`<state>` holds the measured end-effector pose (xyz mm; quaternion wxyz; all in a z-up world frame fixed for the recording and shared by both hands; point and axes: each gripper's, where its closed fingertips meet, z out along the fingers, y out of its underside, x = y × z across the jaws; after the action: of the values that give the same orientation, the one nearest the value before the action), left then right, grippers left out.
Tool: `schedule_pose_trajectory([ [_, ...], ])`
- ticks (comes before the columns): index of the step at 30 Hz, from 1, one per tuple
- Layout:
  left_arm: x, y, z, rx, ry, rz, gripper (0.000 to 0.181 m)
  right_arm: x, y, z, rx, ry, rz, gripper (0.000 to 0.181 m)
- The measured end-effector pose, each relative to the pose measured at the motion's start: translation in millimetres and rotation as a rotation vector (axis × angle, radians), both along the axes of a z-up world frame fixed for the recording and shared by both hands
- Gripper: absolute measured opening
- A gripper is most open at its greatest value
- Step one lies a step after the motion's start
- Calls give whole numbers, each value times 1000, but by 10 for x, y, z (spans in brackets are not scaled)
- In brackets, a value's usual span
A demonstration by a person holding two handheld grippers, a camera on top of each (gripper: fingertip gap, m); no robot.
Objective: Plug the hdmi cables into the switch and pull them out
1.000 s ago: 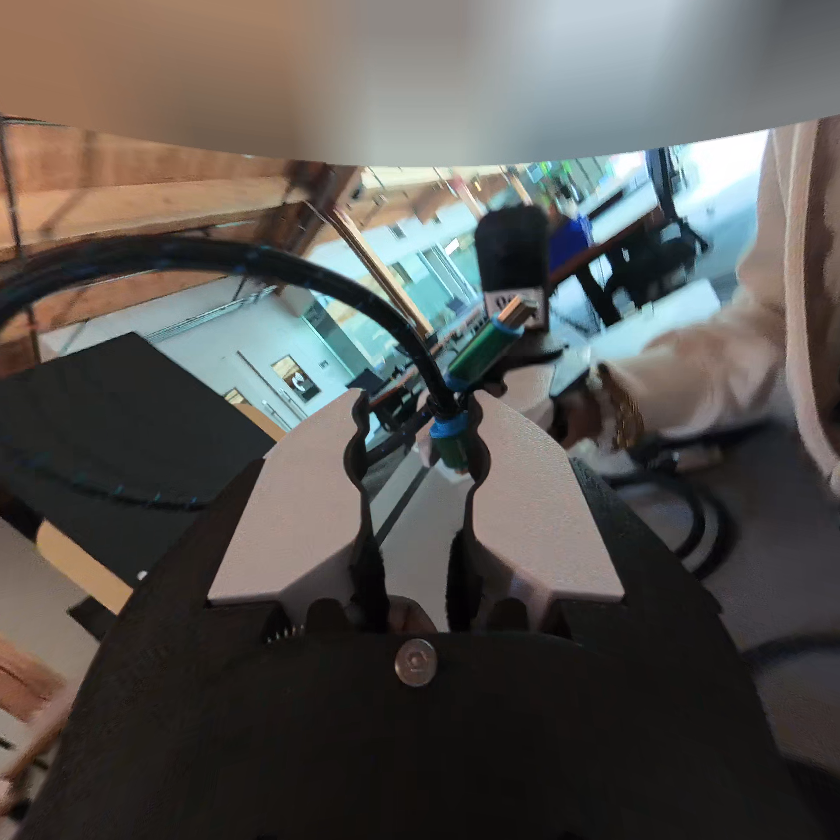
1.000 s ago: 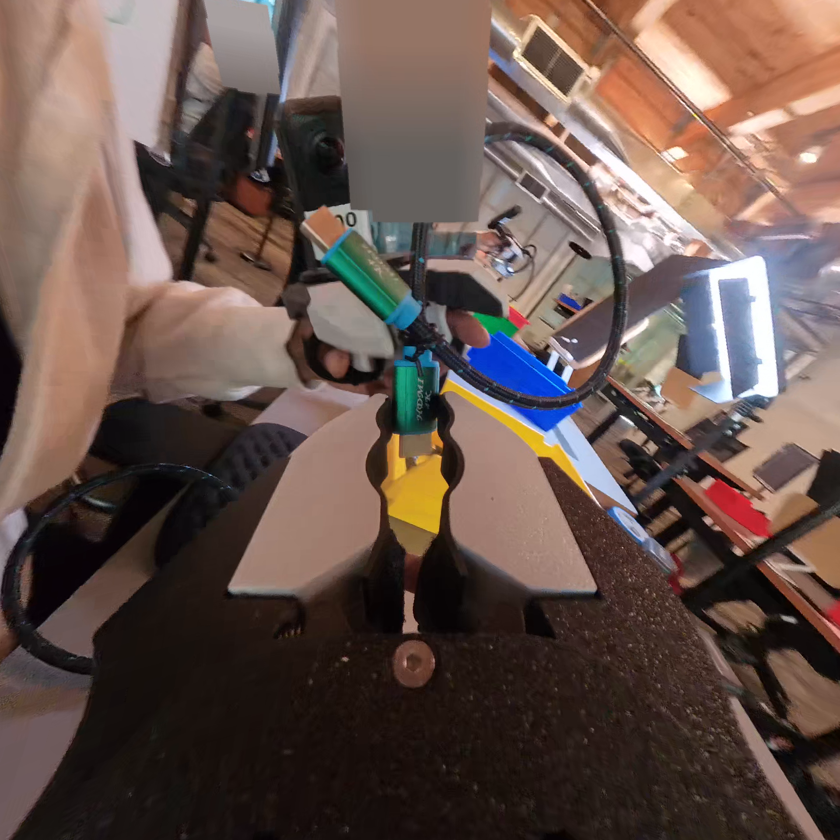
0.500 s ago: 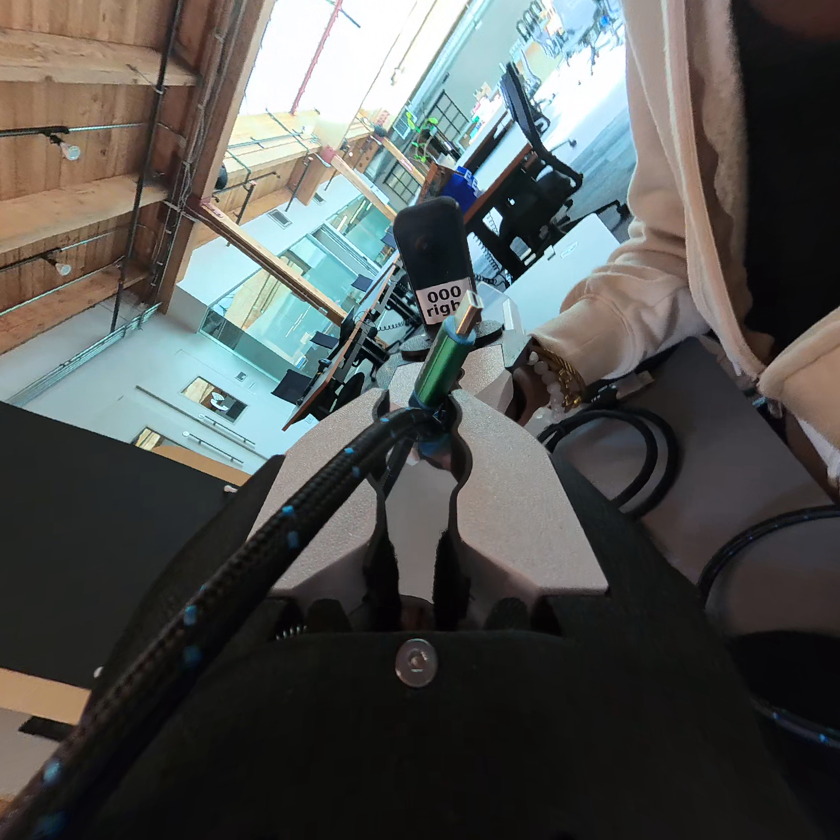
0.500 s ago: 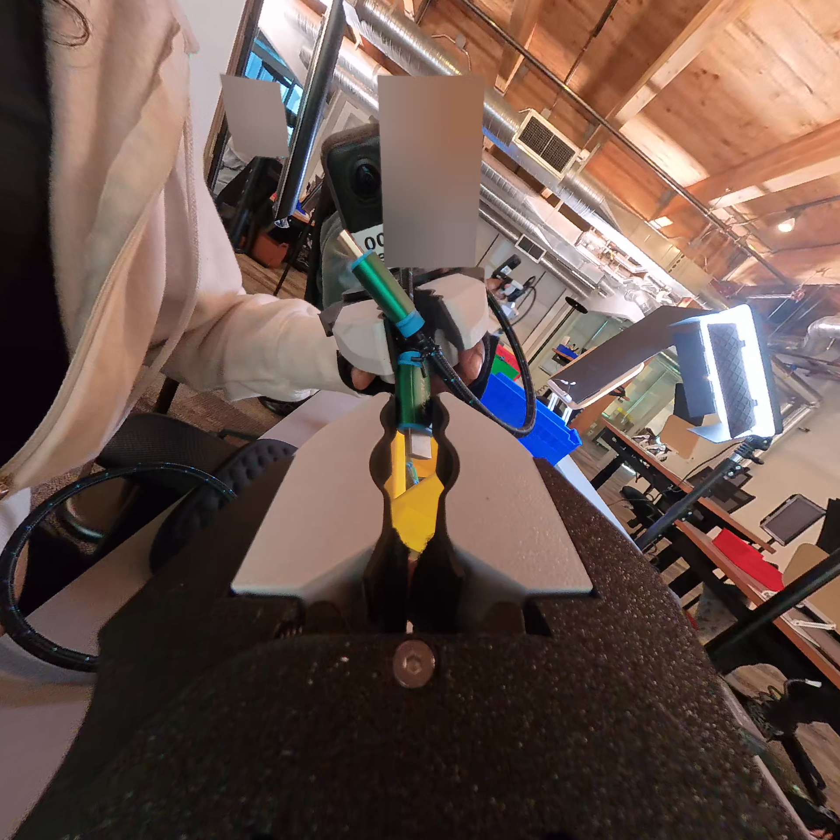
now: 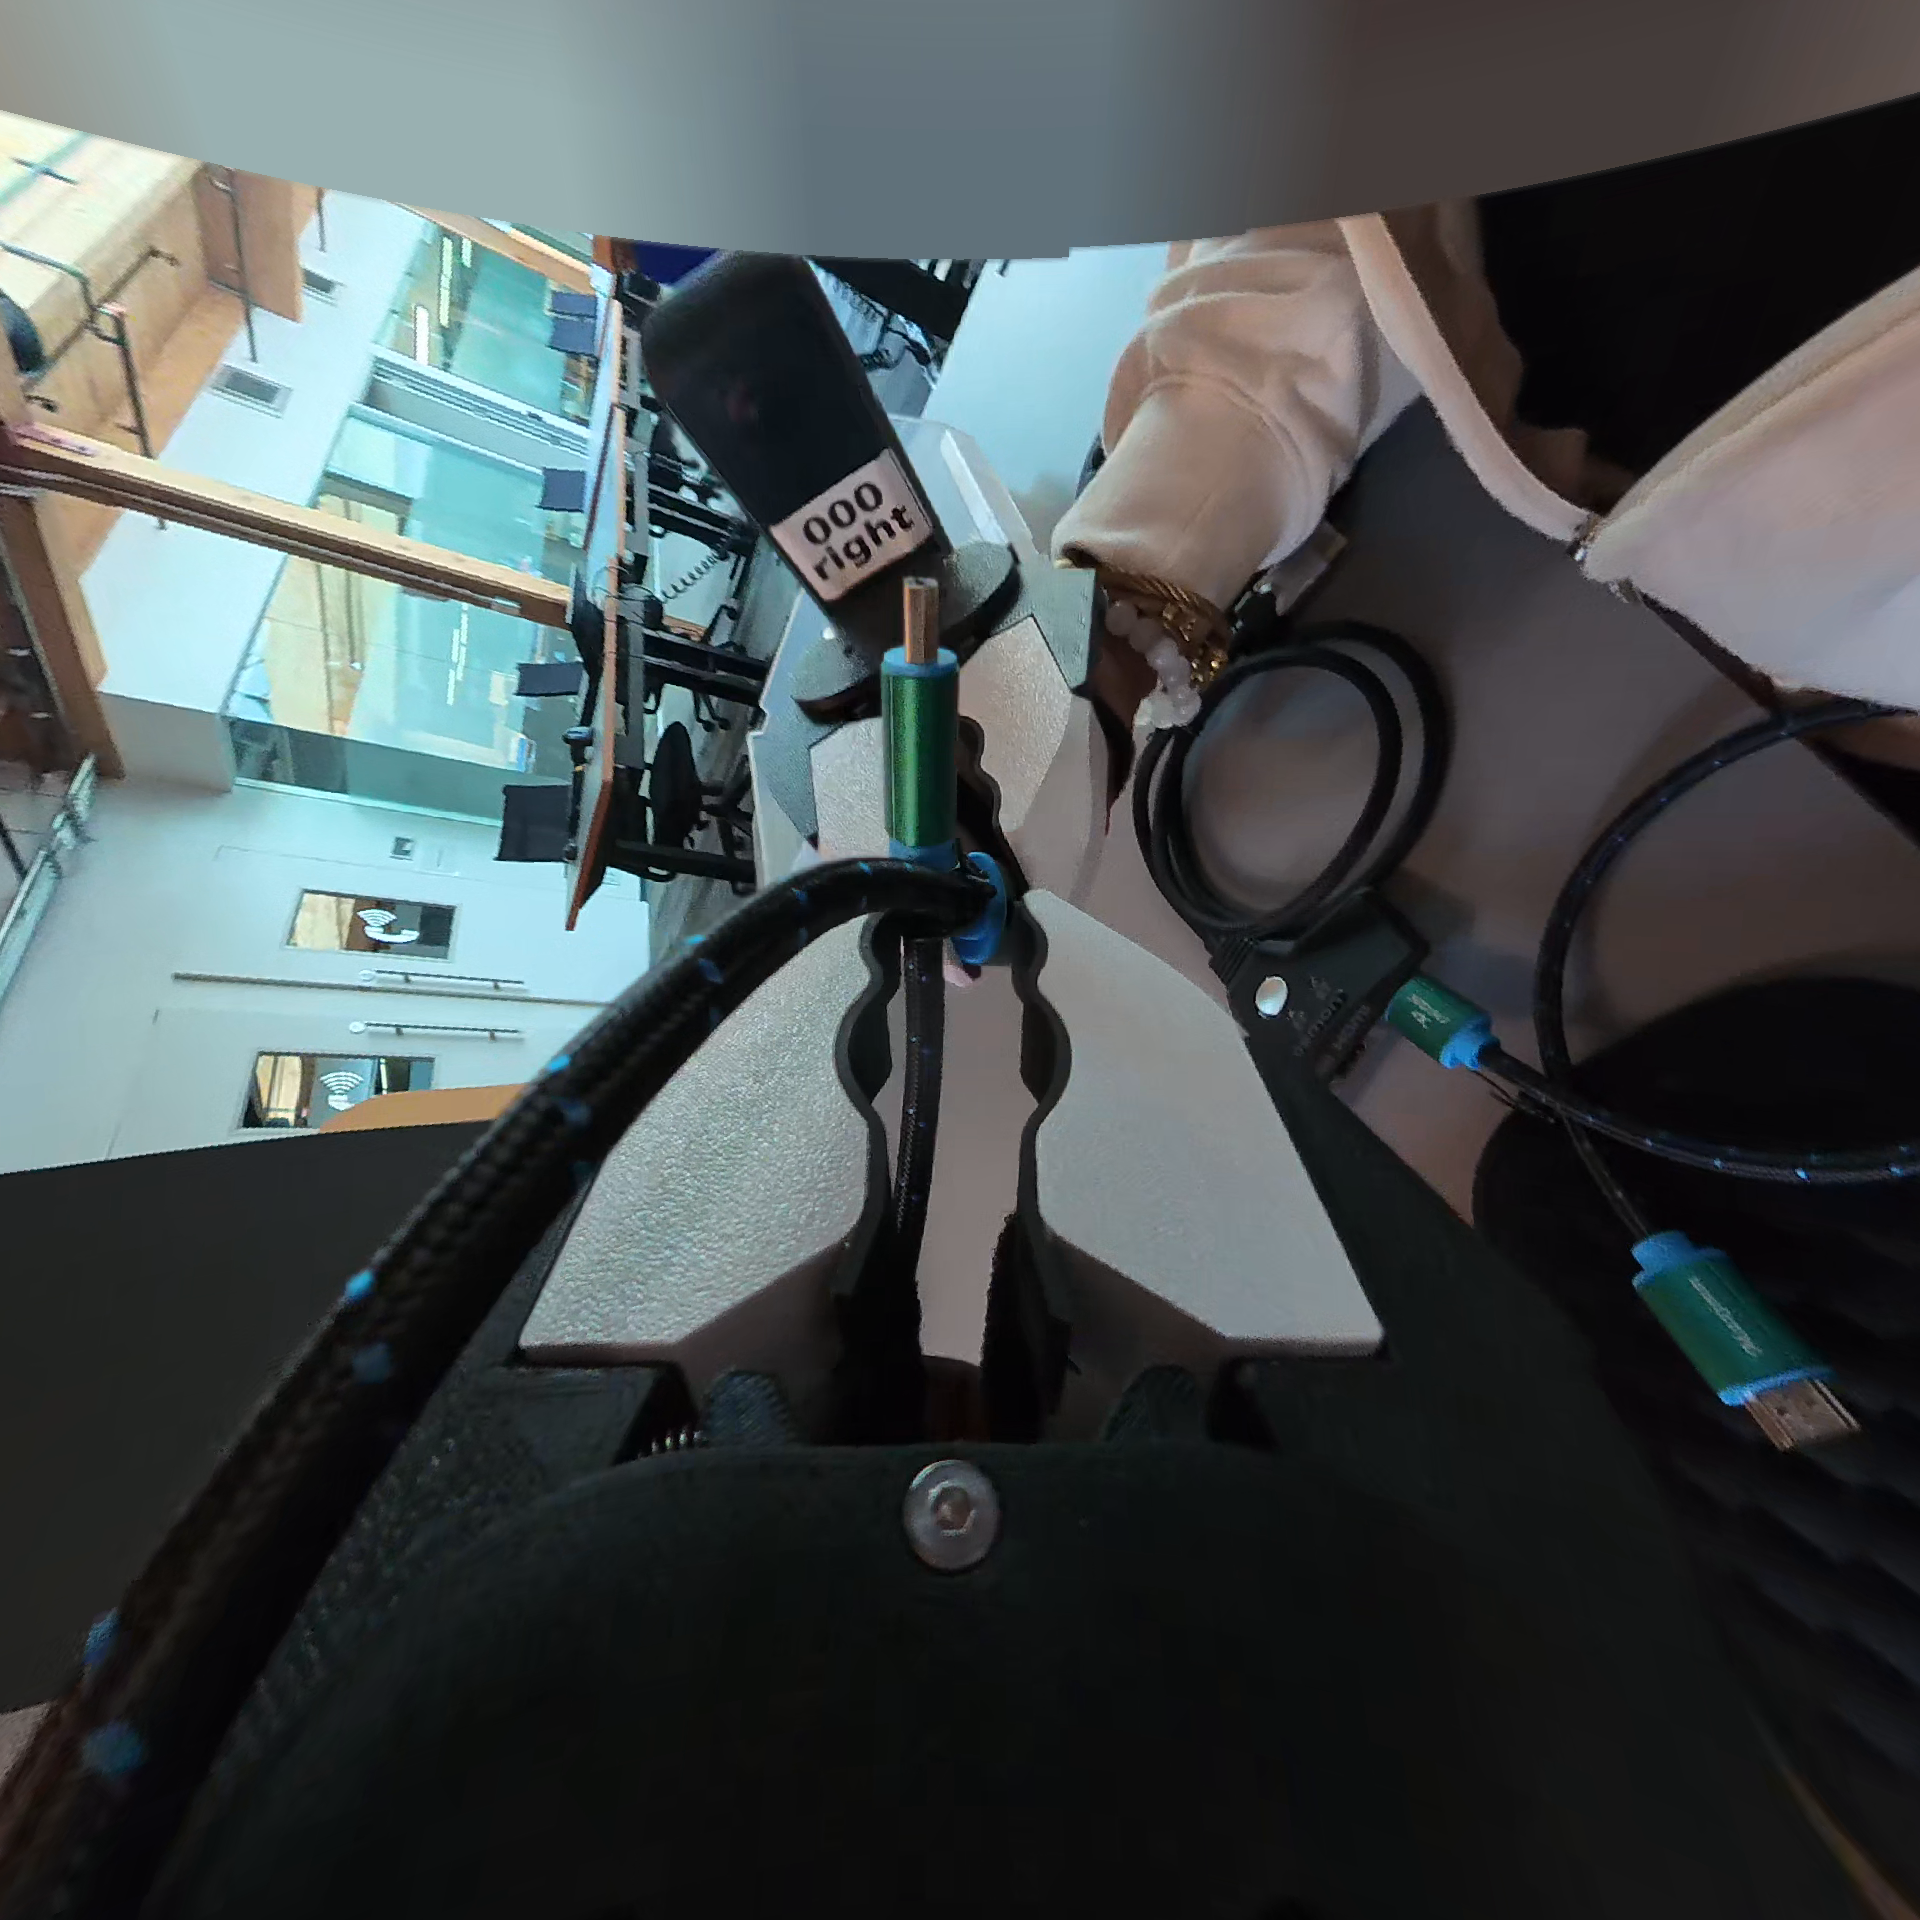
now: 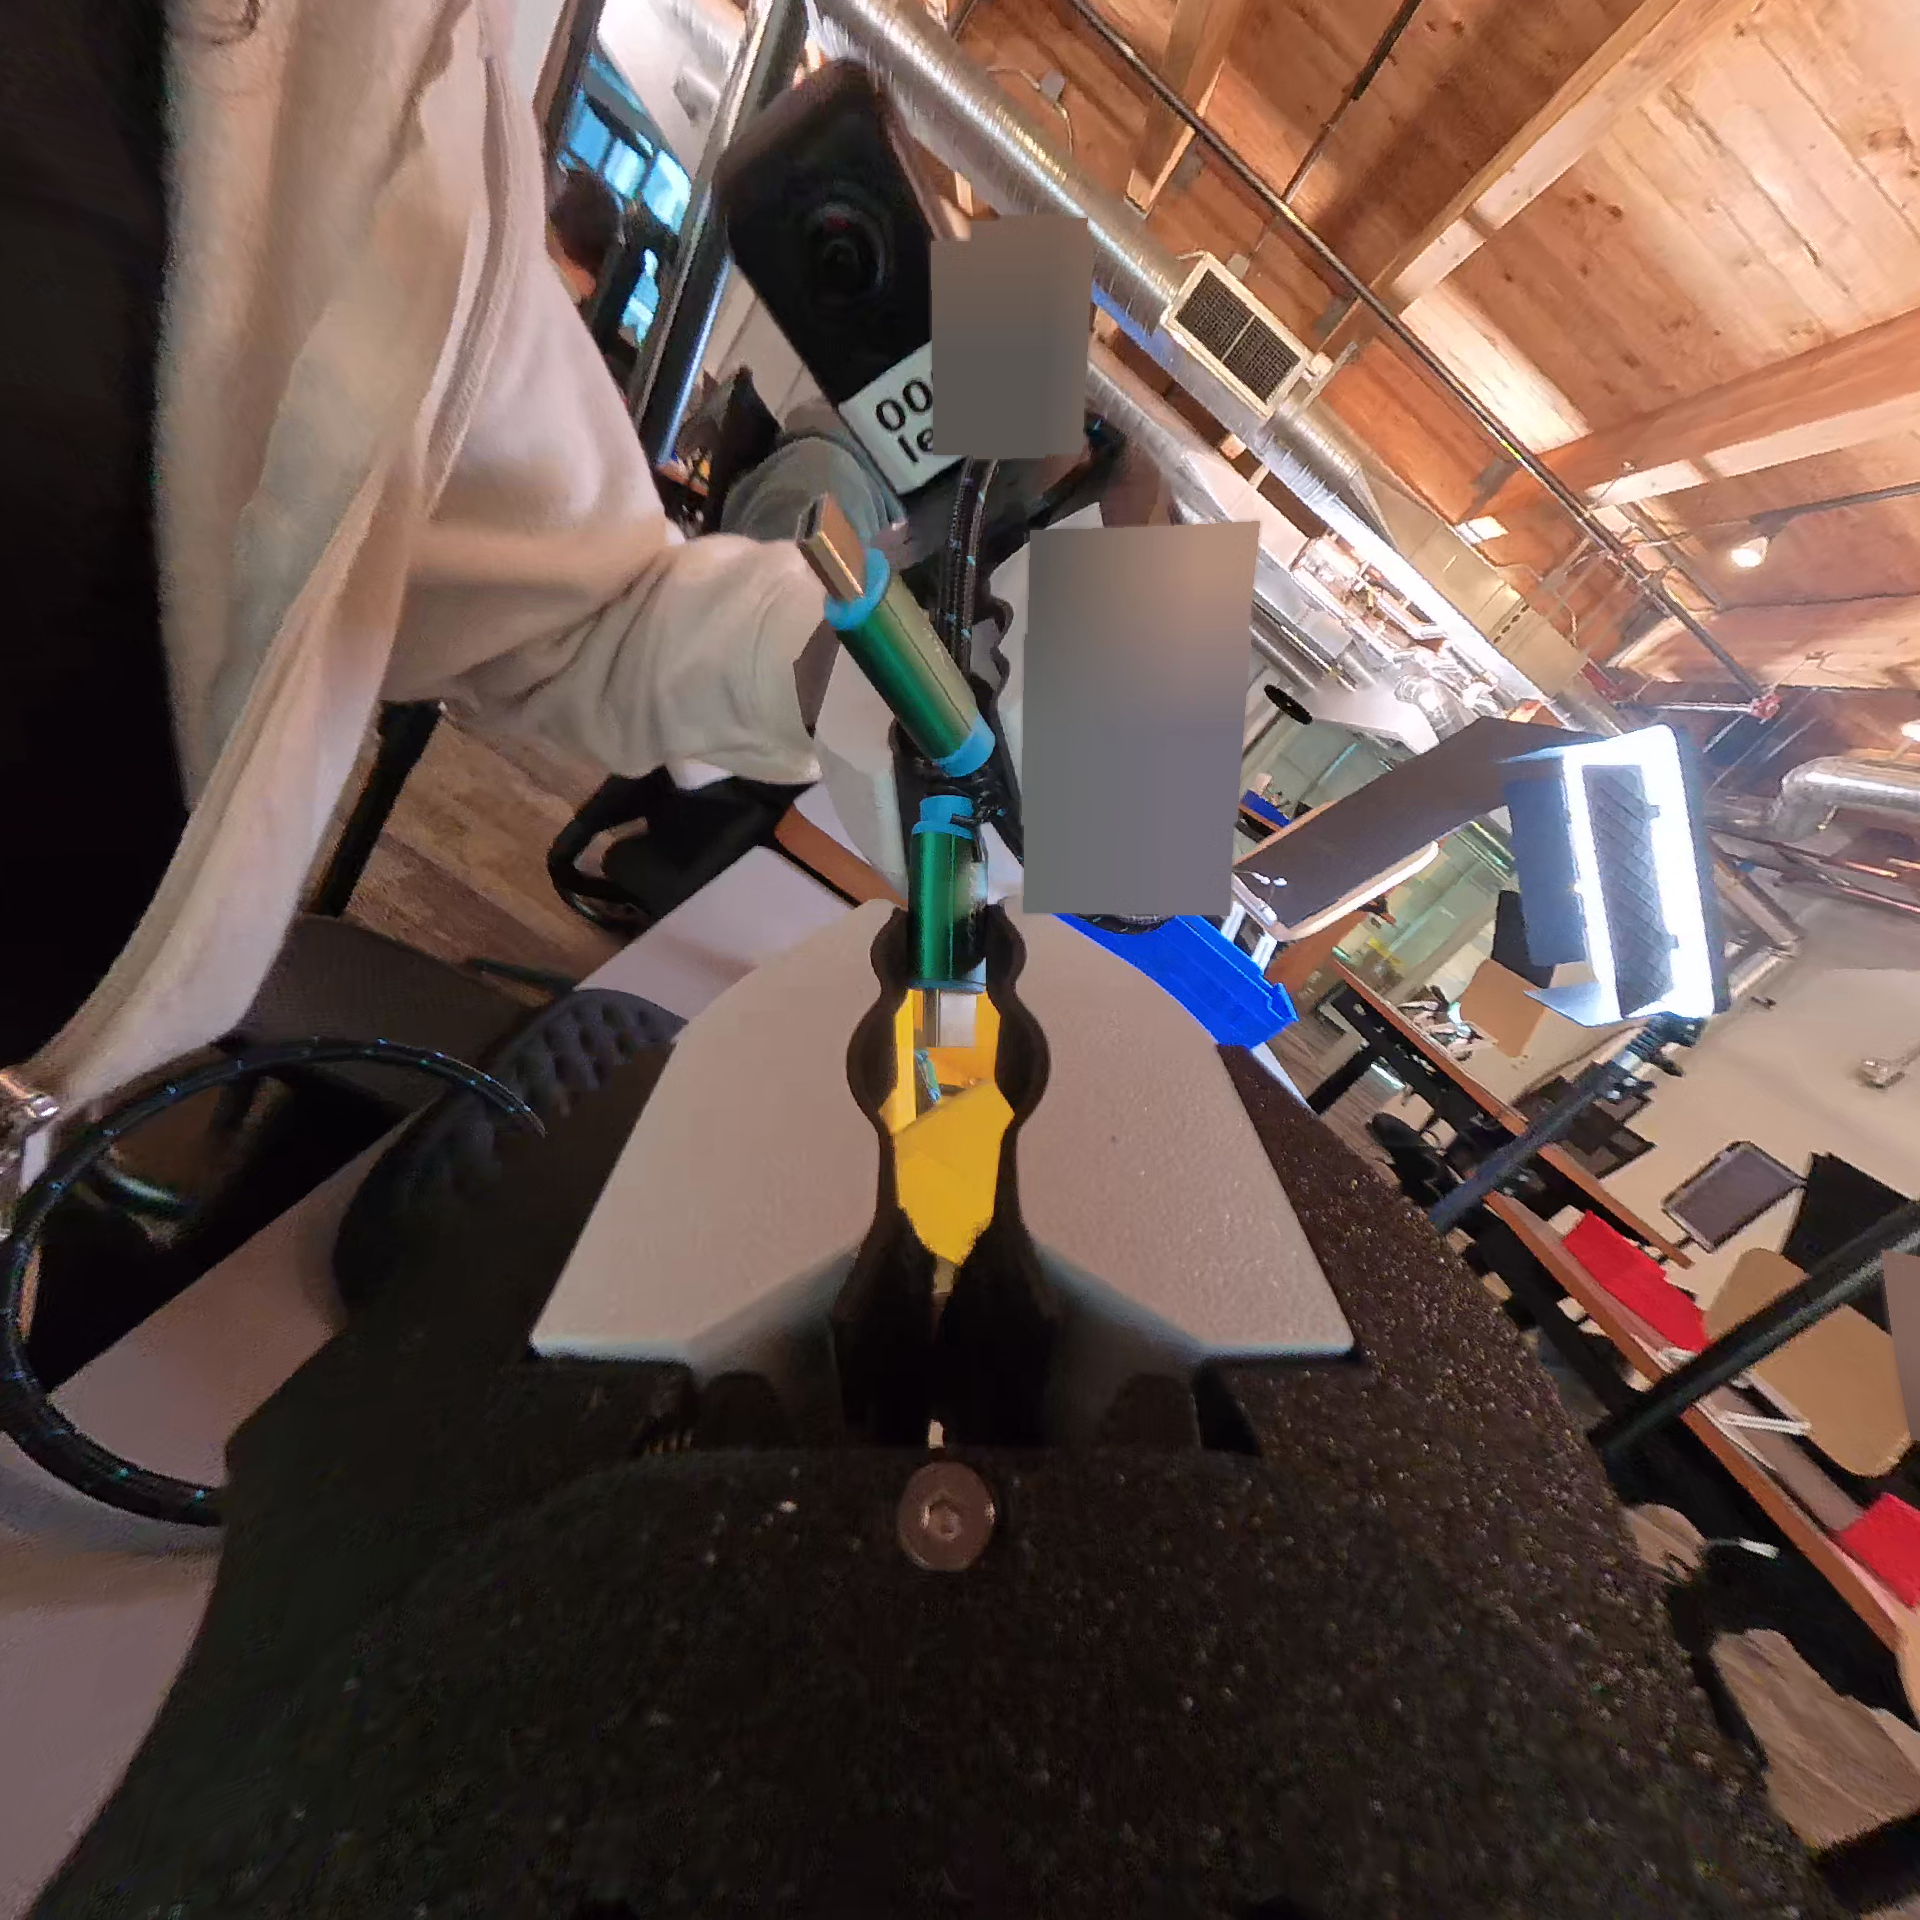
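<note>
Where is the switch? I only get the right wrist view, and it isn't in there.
Observer: The left wrist view shows the switch lying on the grey table, to the right of the left hand-held gripper.
Operator: Anything plugged into it?
Observer: One green plug is seated in it, on the side away from that gripper.
Operator: Any other cable ends?
Observer: A loose plug lies unplugged, nearer the camera, on a dark surface.

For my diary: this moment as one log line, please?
right gripper: shut on green plug | left gripper: cable between fingers | switch: second plug in
</note>
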<state>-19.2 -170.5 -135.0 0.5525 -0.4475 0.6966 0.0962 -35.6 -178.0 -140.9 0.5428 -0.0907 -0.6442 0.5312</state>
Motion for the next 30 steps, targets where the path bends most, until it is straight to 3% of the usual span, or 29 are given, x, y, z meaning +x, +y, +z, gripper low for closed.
schedule_pose_trajectory([
  [5, 5, -50, 41, 81, 63, -47, 17, 58, -2, 54, 51, -12, -35, 16],
  [8, -79, -69, -8, 66, 77, -41, 18, 188, 255, -84, 26, -186, -50, 50],
  [11, -158, -78, -142, 11, 63, -26, 17, 304, 637, -529, -48, -544, -86, 99],
  [13, -167, -90, -222, -23, 46, -25, 17, 364, 753, -903, -36, -775, -110, 116],
  [16, -185, -87, -344, -45, 46, -13, 18, 344, 699, -1372, 91, -970, -101, 122],
  [23, -256, -117, -492, -77, 8, 23, 18, -37, 592, -1955, 351, -1151, -126, 133],
  [24, -266, -124, -496, -79, 0, 26, 18, -59, 602, -2012, 387, -1166, -132, 137],
  [27, -292, -141, -505, -77, -21, 31, 18, -60, 511, -2053, 332, -1230, -67, 125],
  [30, -312, -131, -518, -80, -51, 39, 18, -89, 477, -1993, 277, -1118, -16, 120],
])
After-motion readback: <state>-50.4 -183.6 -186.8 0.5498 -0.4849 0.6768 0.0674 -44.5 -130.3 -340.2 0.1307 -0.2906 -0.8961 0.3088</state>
